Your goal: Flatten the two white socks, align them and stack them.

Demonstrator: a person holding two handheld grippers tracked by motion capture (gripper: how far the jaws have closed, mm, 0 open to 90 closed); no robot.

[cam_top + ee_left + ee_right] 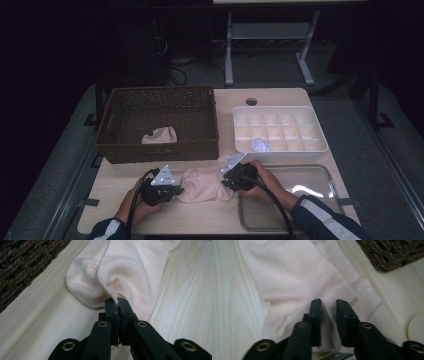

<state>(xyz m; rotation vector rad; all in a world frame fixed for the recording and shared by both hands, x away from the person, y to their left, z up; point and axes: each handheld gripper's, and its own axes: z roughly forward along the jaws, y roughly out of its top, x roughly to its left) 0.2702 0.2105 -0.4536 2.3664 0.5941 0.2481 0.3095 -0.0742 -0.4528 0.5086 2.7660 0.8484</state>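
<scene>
You are working a pale pink sock [205,185] that is lying flat on the wooden table [280,97], just in front of the woven basket [160,122], your two hands flanking it. Your left gripper [117,301] is pinching a raised fold at the sock's rounded end, its jaws pressed together on the thin knit edge. That looks like a hold meant to lift or anchor one end while the other hand is arranging the rest.

Your right gripper [329,302] is sitting over the ribbed cuff end, its jaws standing a little apart with fabric showing in the gap. Whether the pads are actually pressing on cloth, I cannot tell.

The sock is soft, matte and slightly creased, with a finer mesh weave near the cuff. The basket is dark, coarse rope-like wicker, and it is holding another pale sock [160,135]. To the right of the basket, the white divided tray [280,112] is hard, smooth plastic.
</scene>
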